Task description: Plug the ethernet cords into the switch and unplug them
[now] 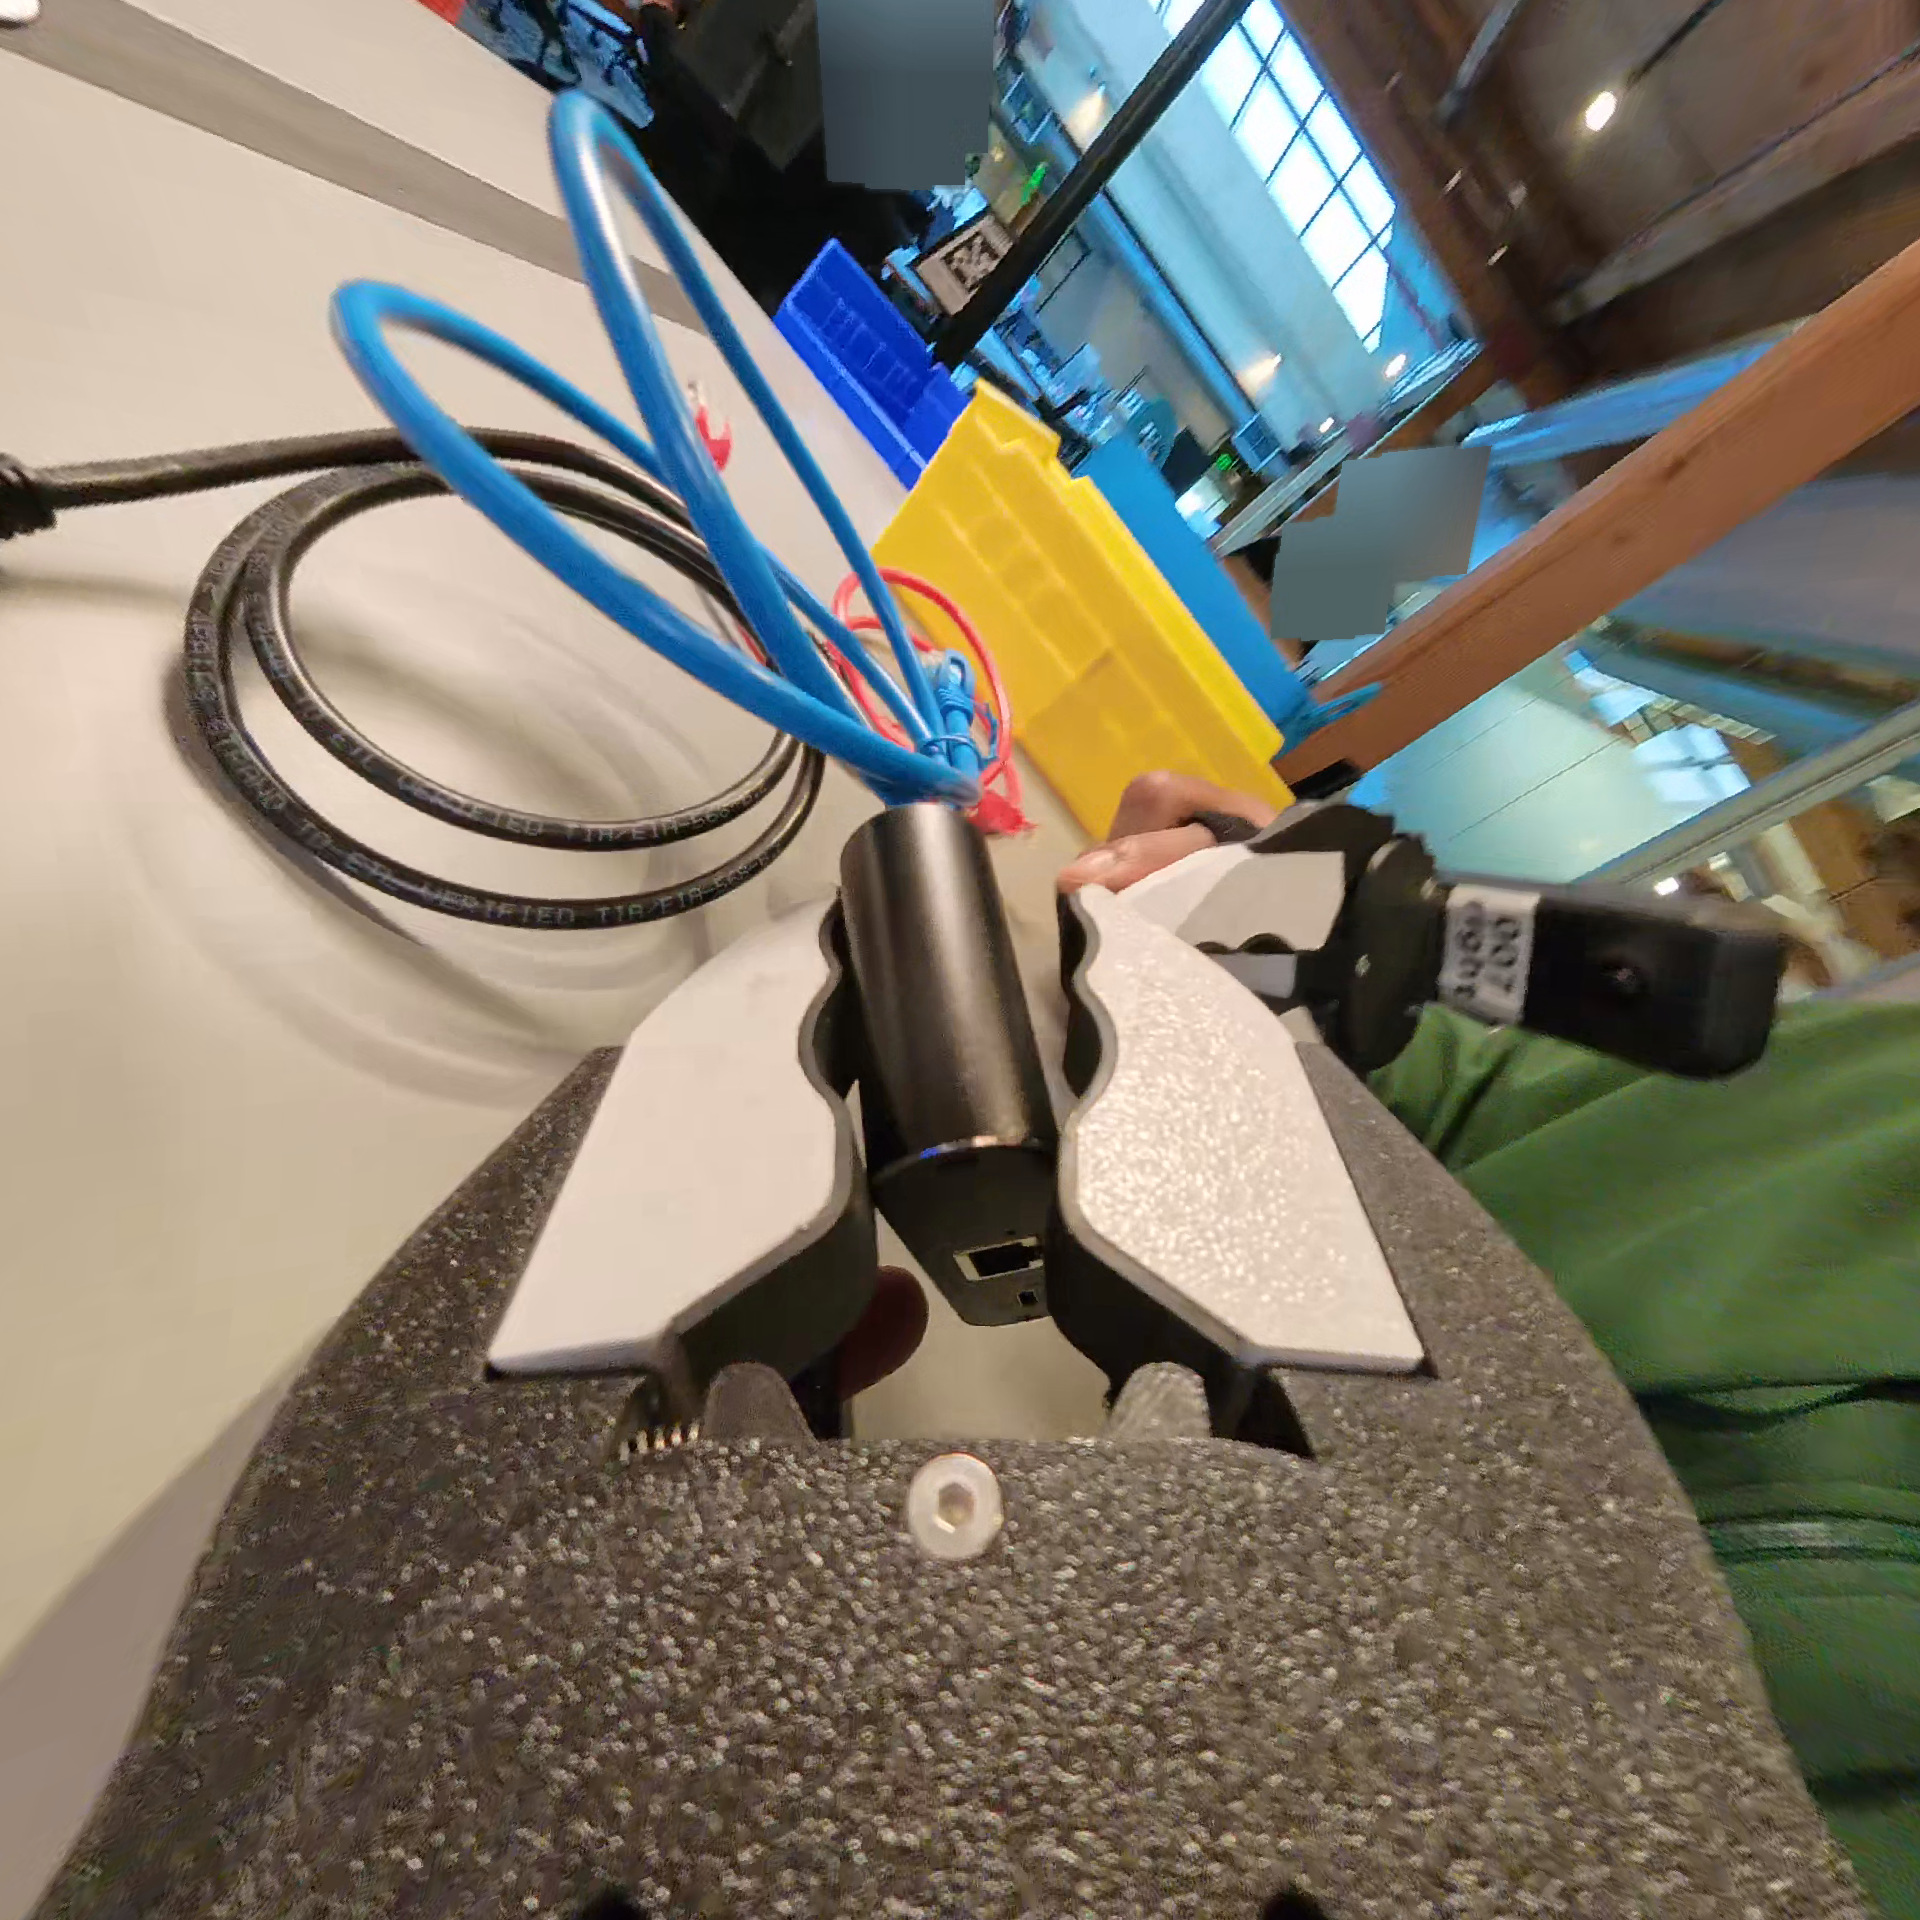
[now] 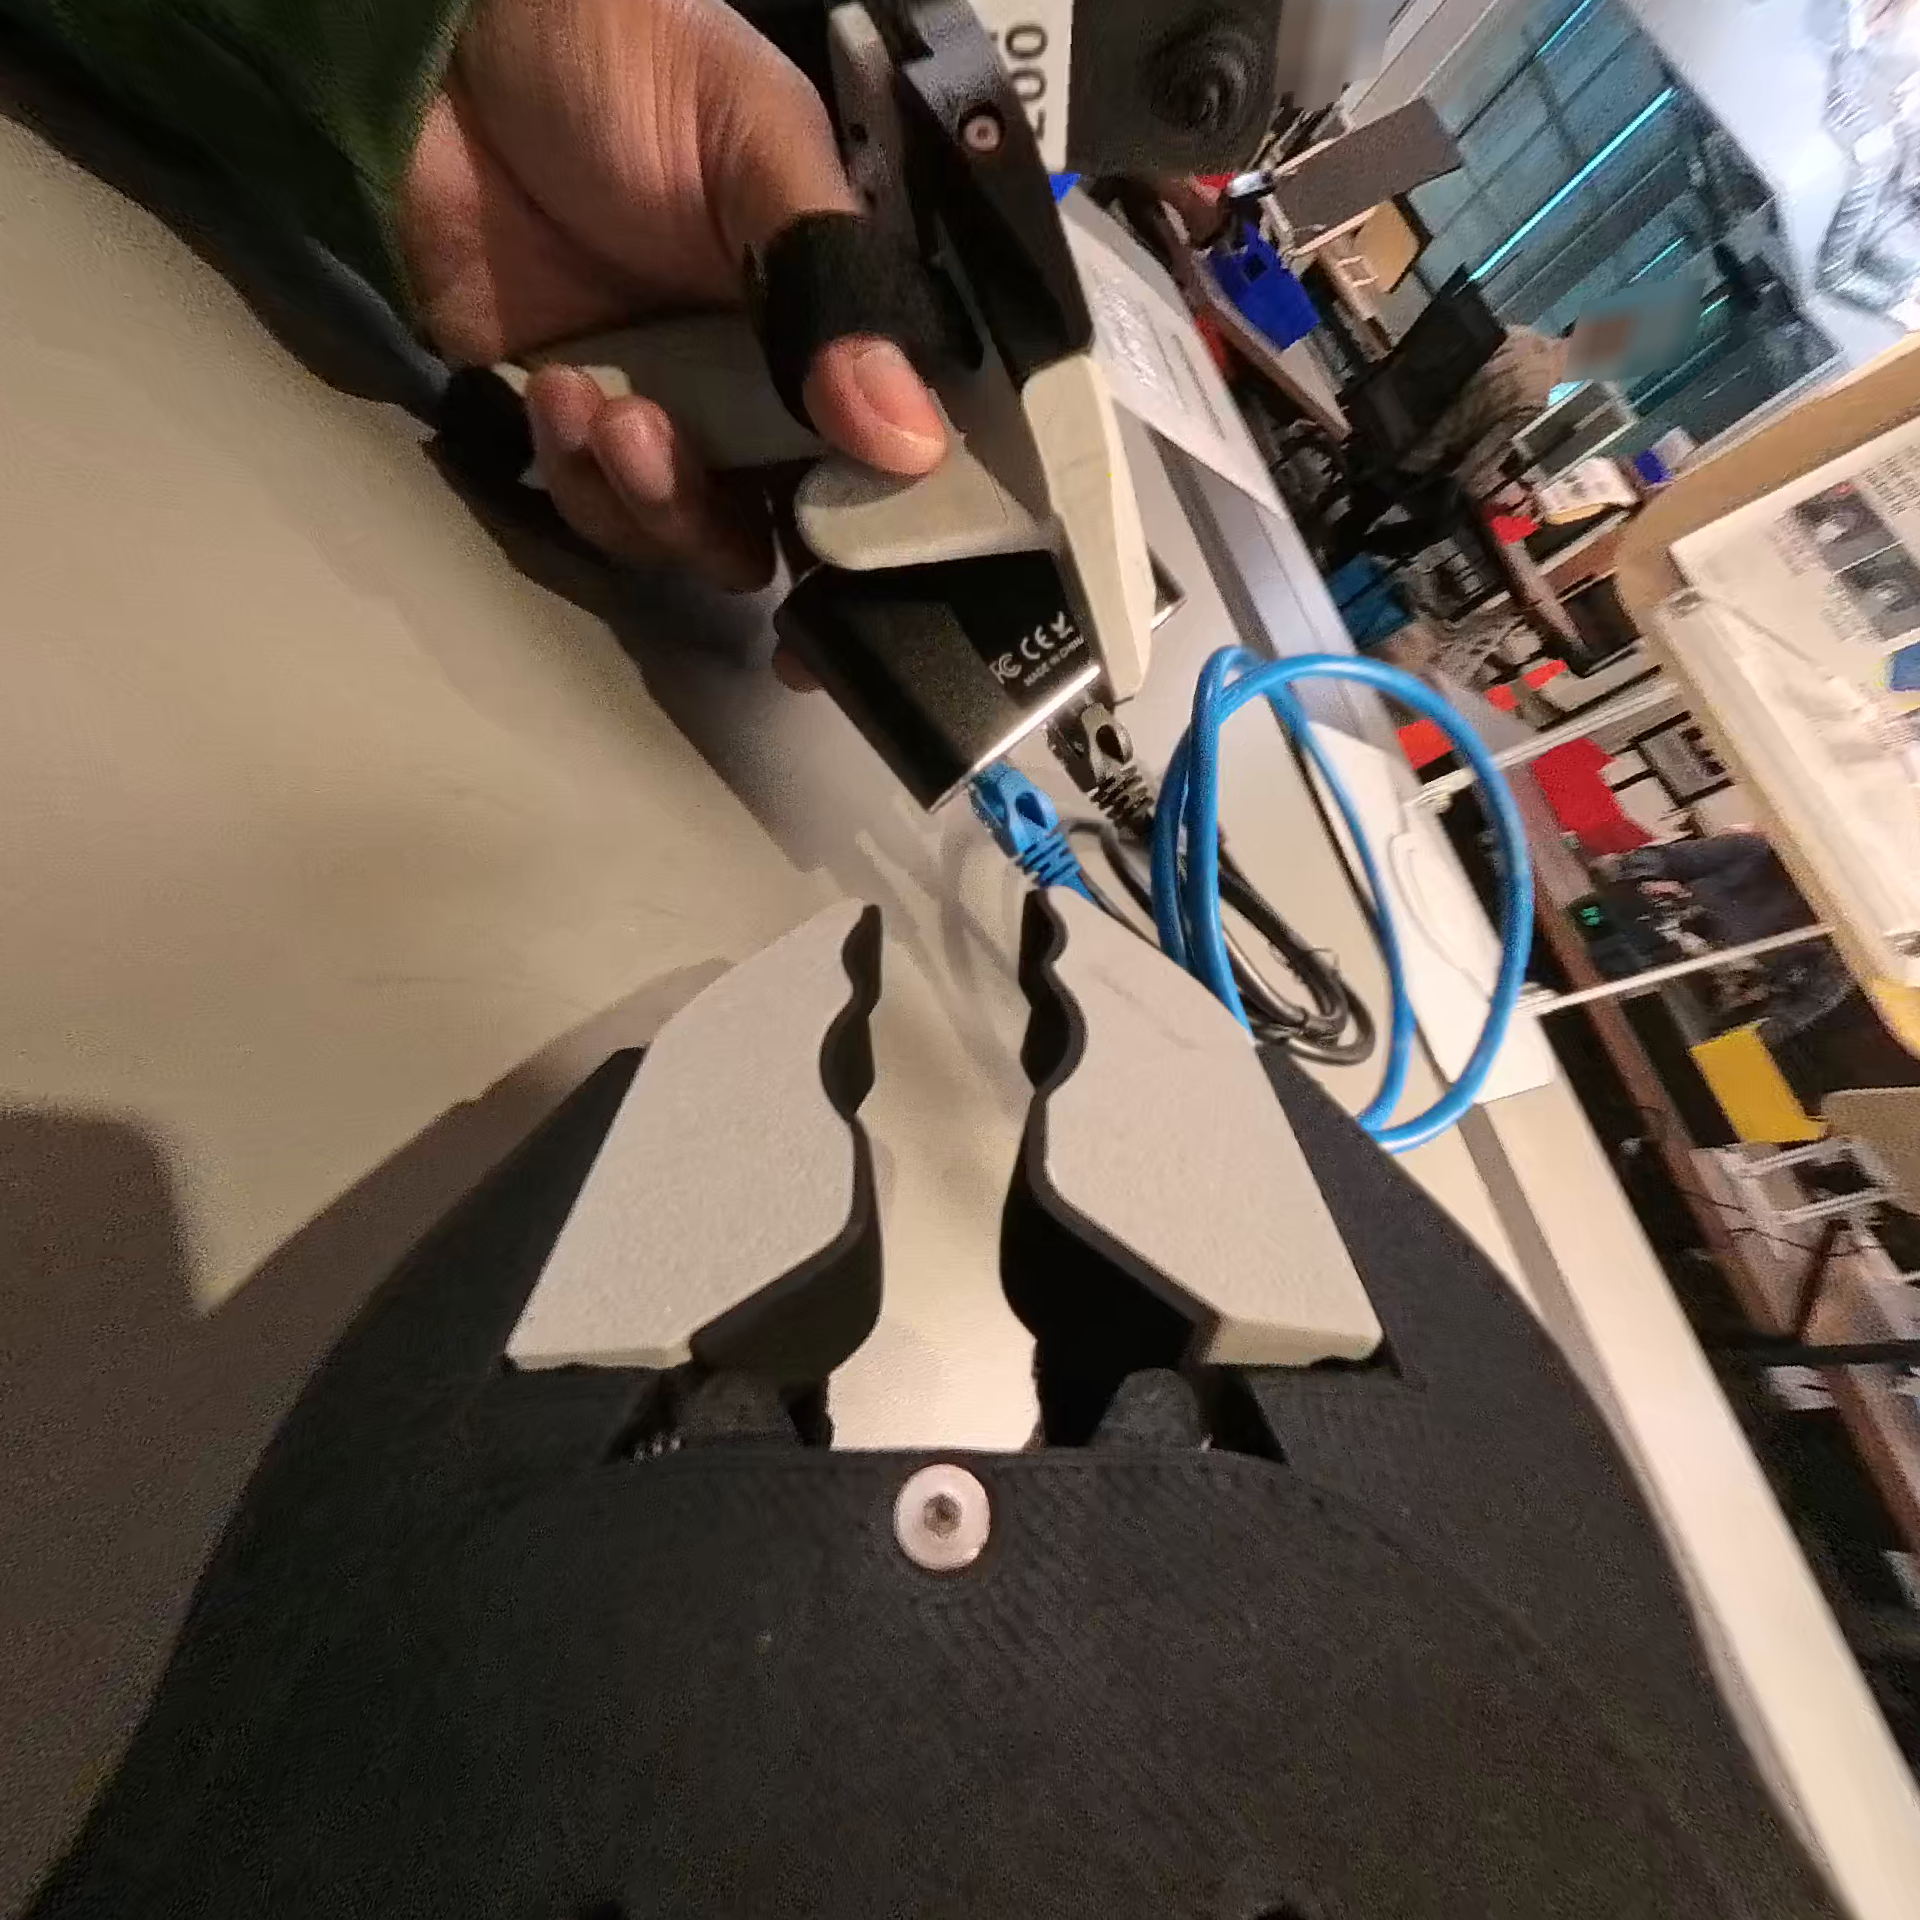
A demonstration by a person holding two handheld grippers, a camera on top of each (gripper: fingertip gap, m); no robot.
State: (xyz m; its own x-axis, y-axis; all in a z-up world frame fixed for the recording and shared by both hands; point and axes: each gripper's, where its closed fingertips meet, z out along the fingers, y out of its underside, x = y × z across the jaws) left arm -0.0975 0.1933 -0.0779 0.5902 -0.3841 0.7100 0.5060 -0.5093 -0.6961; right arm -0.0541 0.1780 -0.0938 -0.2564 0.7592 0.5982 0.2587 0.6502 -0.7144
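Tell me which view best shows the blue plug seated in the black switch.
Right wrist view: the blue ethernet plug enters the black box-shaped switch there. Left wrist view shows only blue cable loops beyond it.

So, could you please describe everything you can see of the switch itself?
The switch is a small black box with a smooth matte casing, clamped in the left gripper and lifted off the table. One end shows an empty port; at the other end a blue cord and a black cord are plugged in. Its underside bears printed markings. The right gripper, open, is close by but not touching it.
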